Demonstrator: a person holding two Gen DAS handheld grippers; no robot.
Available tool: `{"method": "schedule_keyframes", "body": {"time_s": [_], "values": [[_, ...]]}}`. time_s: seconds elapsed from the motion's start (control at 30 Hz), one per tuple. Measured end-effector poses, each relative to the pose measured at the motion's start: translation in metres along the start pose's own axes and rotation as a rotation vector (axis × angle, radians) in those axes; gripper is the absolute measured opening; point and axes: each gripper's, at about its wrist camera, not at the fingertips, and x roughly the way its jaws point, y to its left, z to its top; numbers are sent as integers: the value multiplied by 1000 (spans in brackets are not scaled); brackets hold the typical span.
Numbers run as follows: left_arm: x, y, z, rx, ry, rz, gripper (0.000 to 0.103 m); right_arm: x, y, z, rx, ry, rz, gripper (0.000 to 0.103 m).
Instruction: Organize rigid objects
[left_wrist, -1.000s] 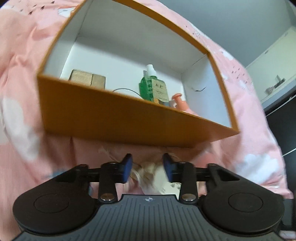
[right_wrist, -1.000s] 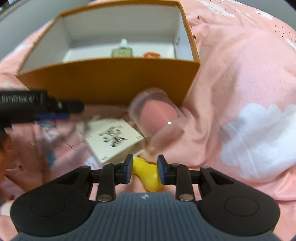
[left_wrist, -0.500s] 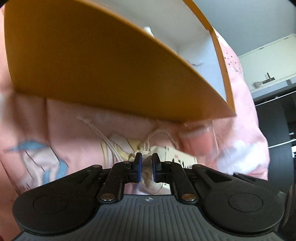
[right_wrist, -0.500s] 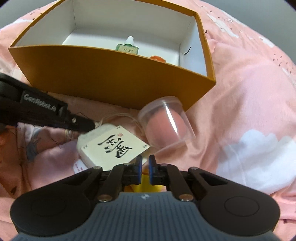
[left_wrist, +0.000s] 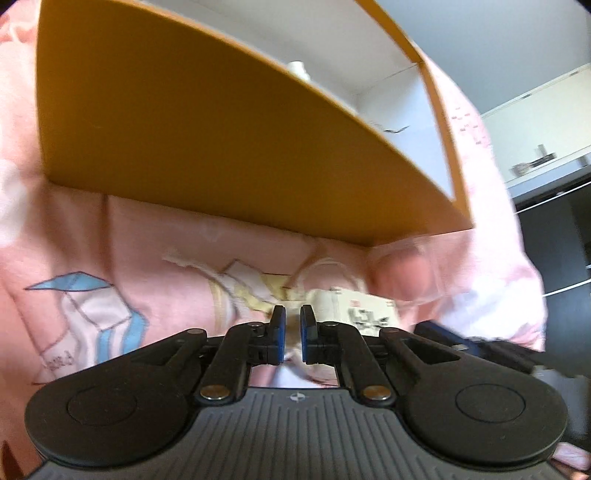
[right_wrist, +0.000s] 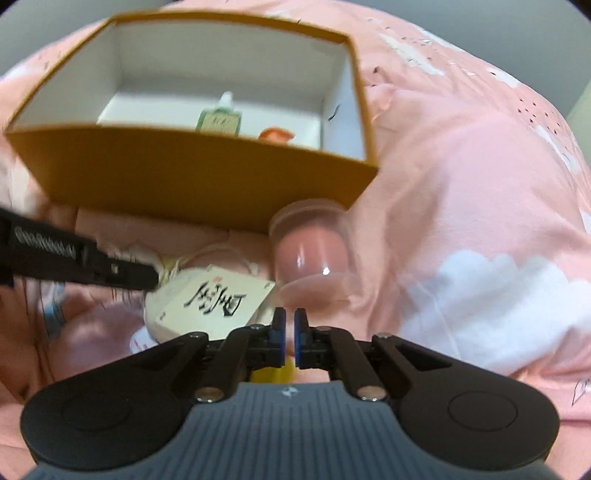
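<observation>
Here the left tool (left_wrist: 291, 325) has its jaws nearly together on the gathered neck of a small cloth pouch (right_wrist: 166, 280), where cords bunch up; the right wrist view shows its tip meeting that neck, and the hold looks like a pinch on fabric and string, though blur hides the contact. The pouch carries a card with black calligraphy (right_wrist: 214, 302) and lies on the pink bedspread (right_wrist: 461, 206), just in front of the orange box (right_wrist: 207, 184). The right tool (right_wrist: 289, 332) is drawn almost shut on a yellow object (right_wrist: 271, 374), mostly hidden beneath its fingers. Beside the pouch a clear plastic cup (right_wrist: 314, 251) lies on its side, near the box's corner. Inside the box stand a green bottle (right_wrist: 219, 118) and an orange item (right_wrist: 277, 134). The pouch should be light and soft, likely to sag and swing, so the cinched neck is the sensible grip. The cup is stiff, slick and apt to roll; its rim would suit best.
</observation>
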Motion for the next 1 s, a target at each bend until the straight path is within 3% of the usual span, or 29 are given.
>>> {"method": "schedule_keyframes", "body": {"time_s": [0.33, 0.83, 1.0], "values": [[1, 5, 1, -3, 22, 3, 7, -8, -10, 1, 122, -34, 107, 5], [9, 7, -1, -19, 57, -13, 3, 15, -18, -4, 245, 54, 250, 4], [8, 8, -2, -32, 55, -2, 3, 15, -7, -3, 210, 46, 263, 4]]}}
